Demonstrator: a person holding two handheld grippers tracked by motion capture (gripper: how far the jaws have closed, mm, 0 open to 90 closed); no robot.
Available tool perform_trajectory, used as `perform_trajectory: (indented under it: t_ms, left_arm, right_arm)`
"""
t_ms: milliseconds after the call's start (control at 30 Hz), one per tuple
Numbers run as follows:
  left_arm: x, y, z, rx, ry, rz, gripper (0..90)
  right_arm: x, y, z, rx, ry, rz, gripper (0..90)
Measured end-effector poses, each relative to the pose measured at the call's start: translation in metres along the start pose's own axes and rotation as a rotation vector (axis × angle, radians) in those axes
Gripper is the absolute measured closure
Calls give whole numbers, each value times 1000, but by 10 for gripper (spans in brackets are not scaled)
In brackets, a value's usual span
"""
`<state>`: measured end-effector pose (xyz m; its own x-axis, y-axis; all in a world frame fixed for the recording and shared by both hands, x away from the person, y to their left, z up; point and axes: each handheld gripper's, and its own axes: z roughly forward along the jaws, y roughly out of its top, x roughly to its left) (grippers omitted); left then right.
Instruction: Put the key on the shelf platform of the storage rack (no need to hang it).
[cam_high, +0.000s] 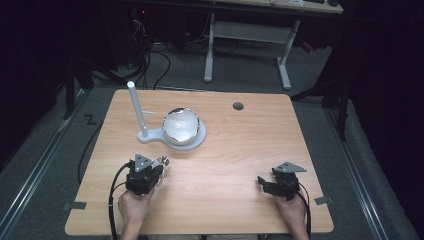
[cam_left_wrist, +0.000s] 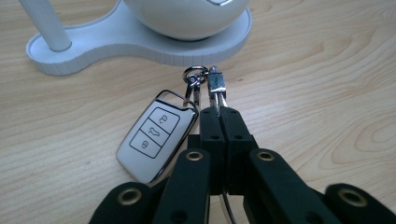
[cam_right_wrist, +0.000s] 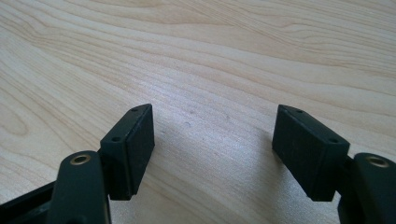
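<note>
Down at the lower left of the high view, the left gripper (cam_high: 159, 167) has its jaws clenched on the metal clip of a key ring, with the white car key (cam_left_wrist: 156, 135) hanging beside them just above the table (cam_high: 240, 150). Nearby stands a white stand (cam_high: 150, 135) holding a bowl (cam_high: 181, 125). At lower right, the right gripper (cam_high: 261, 181) rests with jaws spread wide, holding nothing.
</note>
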<state>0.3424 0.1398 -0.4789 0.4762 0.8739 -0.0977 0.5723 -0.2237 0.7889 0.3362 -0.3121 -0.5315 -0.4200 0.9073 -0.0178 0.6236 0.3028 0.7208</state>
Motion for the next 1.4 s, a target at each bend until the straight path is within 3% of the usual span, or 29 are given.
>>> perform_trajectory:
  t_ms: [267,833,1167,1400]
  left_arm:
    - [2,11,-13,-23,-28,-11,895]
    - [-3,32,-26,-52,-94,19,893]
    - [-7,49,-30,-57,-115,51,893]
    - [-11,71,-29,-53,-129,94,894]
  right_arm:
    - [0,0,0,0,0,0,300]
    - [0,0,0,-1,2,1,300]
    - [0,0,0,1,2,3,299]
    - [0,0,0,0,3,4,298]
